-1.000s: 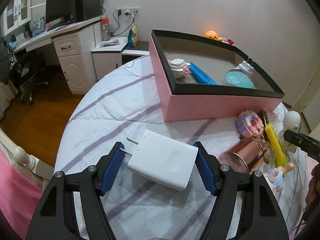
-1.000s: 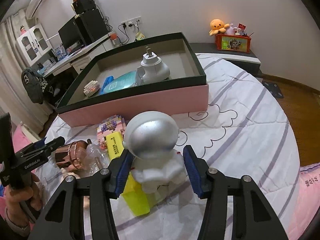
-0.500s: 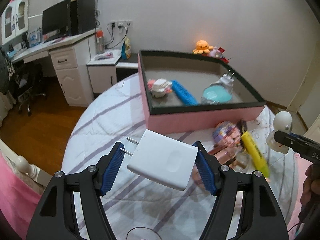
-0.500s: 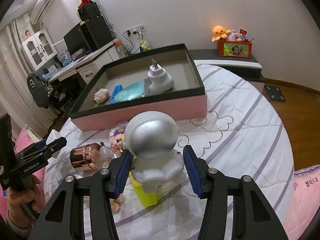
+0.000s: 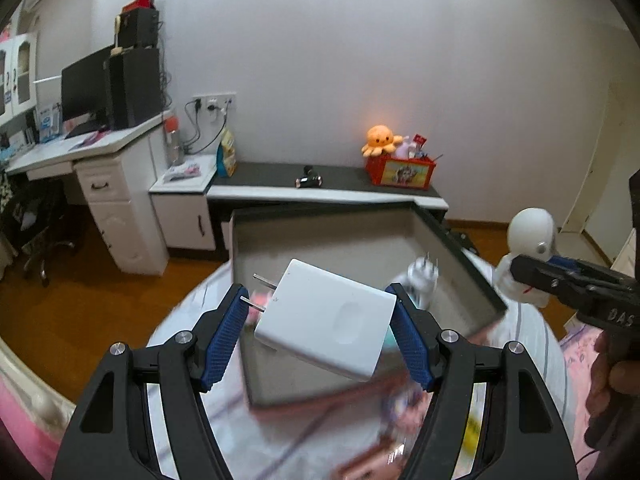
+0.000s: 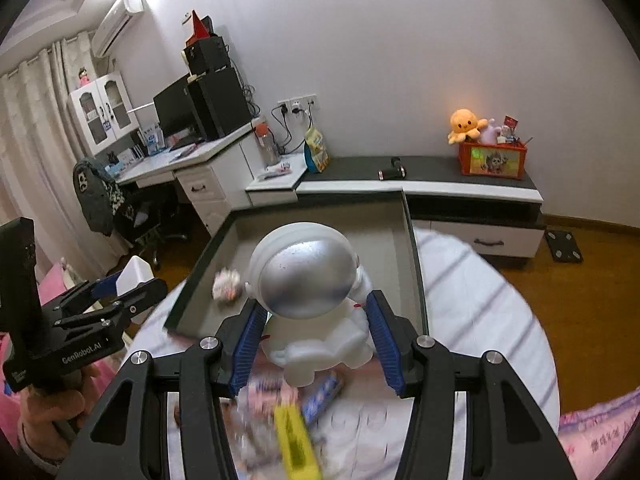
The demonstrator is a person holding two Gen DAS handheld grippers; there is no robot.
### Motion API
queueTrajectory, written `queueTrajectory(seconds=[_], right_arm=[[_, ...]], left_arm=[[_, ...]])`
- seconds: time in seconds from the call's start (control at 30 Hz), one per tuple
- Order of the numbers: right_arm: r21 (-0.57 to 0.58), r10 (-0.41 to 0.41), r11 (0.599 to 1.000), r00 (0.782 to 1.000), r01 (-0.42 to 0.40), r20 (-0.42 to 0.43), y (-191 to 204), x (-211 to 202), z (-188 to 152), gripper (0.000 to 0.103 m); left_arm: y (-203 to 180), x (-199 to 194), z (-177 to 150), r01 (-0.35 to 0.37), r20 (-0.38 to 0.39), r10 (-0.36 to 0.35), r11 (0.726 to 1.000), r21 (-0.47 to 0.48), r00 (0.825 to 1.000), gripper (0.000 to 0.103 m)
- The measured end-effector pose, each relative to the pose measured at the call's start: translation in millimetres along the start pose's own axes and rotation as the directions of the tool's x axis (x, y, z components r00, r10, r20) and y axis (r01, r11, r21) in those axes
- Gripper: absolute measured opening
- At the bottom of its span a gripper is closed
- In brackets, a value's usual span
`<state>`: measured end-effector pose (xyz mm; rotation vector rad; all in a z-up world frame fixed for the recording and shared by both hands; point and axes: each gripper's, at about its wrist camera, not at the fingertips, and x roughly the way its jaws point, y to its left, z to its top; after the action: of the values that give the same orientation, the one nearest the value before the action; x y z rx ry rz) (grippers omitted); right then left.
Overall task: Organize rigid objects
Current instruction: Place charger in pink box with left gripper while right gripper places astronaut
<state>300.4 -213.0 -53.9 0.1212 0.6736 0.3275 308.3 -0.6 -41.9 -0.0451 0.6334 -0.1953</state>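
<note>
My left gripper [image 5: 320, 340] is shut on a white charger plug [image 5: 324, 320], its two prongs pointing left, held in the air above the pink box [image 5: 340, 240]. My right gripper [image 6: 316, 344] is shut on a white astronaut figure [image 6: 312, 292] with a silver visor, held above the box's near edge [image 6: 416, 264]. The astronaut also shows in the left wrist view [image 5: 528, 256], and the charger in the right wrist view [image 6: 134, 276]. Inside the box lie a white adapter [image 5: 422, 276] and a small pinkish item [image 6: 226, 286].
Loose items lie on the striped bedcover below the grippers: a yellow marker [image 6: 296, 440] and blurred pink and blue pieces [image 6: 324, 394]. Behind stand a low black-topped cabinet [image 5: 340, 184], a white desk [image 5: 80, 148] with a monitor, and an orange plush octopus [image 5: 380, 140].
Both grippers have risen and moved forward over the box while still holding the charger and the astronaut. The loose items on the bed now lie lower in view.
</note>
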Motion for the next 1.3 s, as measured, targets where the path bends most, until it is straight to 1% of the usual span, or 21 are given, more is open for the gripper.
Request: queueTrajectory(seconds=[0.1, 0.23, 0.37, 0.53, 0.57, 0.6, 0.63, 0.67, 0.7, 0.73, 0.77, 0.83, 0.87, 1.0, 1.03, 1.07, 1.3], right_arm=[[0.005, -0.01, 1.0, 1.0, 0.01, -0.013, -7, 22, 17, 0.053], [0.019, -0.013, 1.0, 0.999, 0.014, -0.037, -14, 51, 30, 0.053], [0.027, -0.015, 0.999, 0.997, 0.017, -0.073, -19, 79, 37, 0.053], [0.041, -0.026, 0.999, 0.994, 0.031, -0.11, -24, 103, 39, 0.053], [0.041, -0.03, 0.999, 0.992, 0.036, -0.12, -25, 108, 38, 0.053], [0.042, -0.037, 0.998, 0.991, 0.042, -0.127, -26, 112, 38, 0.053], [0.045, -0.045, 0.998, 0.99, 0.052, -0.135, -27, 115, 36, 0.055], [0.049, -0.047, 0.997, 0.989, 0.054, -0.139, -29, 116, 34, 0.058], [0.053, -0.046, 0.997, 0.989, 0.054, -0.139, -30, 117, 34, 0.071], [0.056, -0.061, 0.996, 0.989, 0.069, -0.134, -30, 115, 31, 0.082], [0.056, -0.065, 0.996, 0.989, 0.073, -0.132, -31, 115, 31, 0.083], [0.058, -0.066, 0.996, 0.988, 0.075, -0.137, -31, 112, 29, 0.084], [0.056, -0.08, 0.995, 0.987, 0.088, -0.137, -30, 109, 28, 0.086], [0.072, -0.103, 0.991, 0.988, 0.112, -0.118, -28, 93, 25, 0.09], [0.078, -0.105, 0.99, 0.988, 0.114, -0.113, -27, 88, 24, 0.098], [0.084, -0.106, 0.99, 0.989, 0.114, -0.103, -26, 82, 22, 0.103], [0.092, -0.101, 0.99, 0.994, 0.104, -0.039, -11, 34, 12, 0.103]], left_arm=[[-2, 22, 19, 0.004, 0.001, -0.004, 1.0, 0.004, 1.0, 0.071], [-3, 55, 36, 0.003, -0.021, -0.003, 1.0, 0.007, 1.0, 0.071], [-4, 83, 43, -0.004, -0.049, 0.005, 1.0, 0.011, 0.999, 0.071], [-2, 109, 41, -0.024, -0.099, 0.025, 1.0, 0.008, 0.995, 0.072], [-1, 114, 40, -0.033, -0.11, 0.033, 0.999, 0.008, 0.993, 0.076], [-1, 119, 38, -0.044, -0.129, 0.045, 0.999, 0.01, 0.991, 0.085], [-1, 121, 38, -0.051, -0.135, 0.052, 0.999, 0.011, 0.989, 0.089], [1, 120, 35, -0.066, -0.132, 0.067, 0.998, 0.01, 0.989, 0.094], [1, 118, 34, -0.072, -0.126, 0.073, 0.997, 0.008, 0.989, 0.097], [2, 116, 33, -0.073, -0.12, 0.073, 0.997, 0.003, 0.99, 0.098], [4, 113, 32, -0.073, -0.116, 0.072, 0.997, -0.004, 0.991, 0.1], [7, 105, 30, -0.079, -0.1, 0.077, 0.997, -0.019, 0.992, 0.101], [8, 100, 28, -0.081, -0.095, 0.078, 0.996, -0.024, 0.992, 0.101], [13, 78, 21, -0.083, -0.069, 0.08, 0.996, -0.037, 0.994, 0.102], [14, 72, 20, -0.082, -0.064, 0.079, 0.996, -0.039, 0.995, 0.102], [14, 66, 19, -0.081, -0.058, 0.078, 0.996, -0.042, 0.995, 0.102], [11, 19, 7, -0.067, -0.016, 0.067, 0.997, -0.043, 0.998, 0.102]])
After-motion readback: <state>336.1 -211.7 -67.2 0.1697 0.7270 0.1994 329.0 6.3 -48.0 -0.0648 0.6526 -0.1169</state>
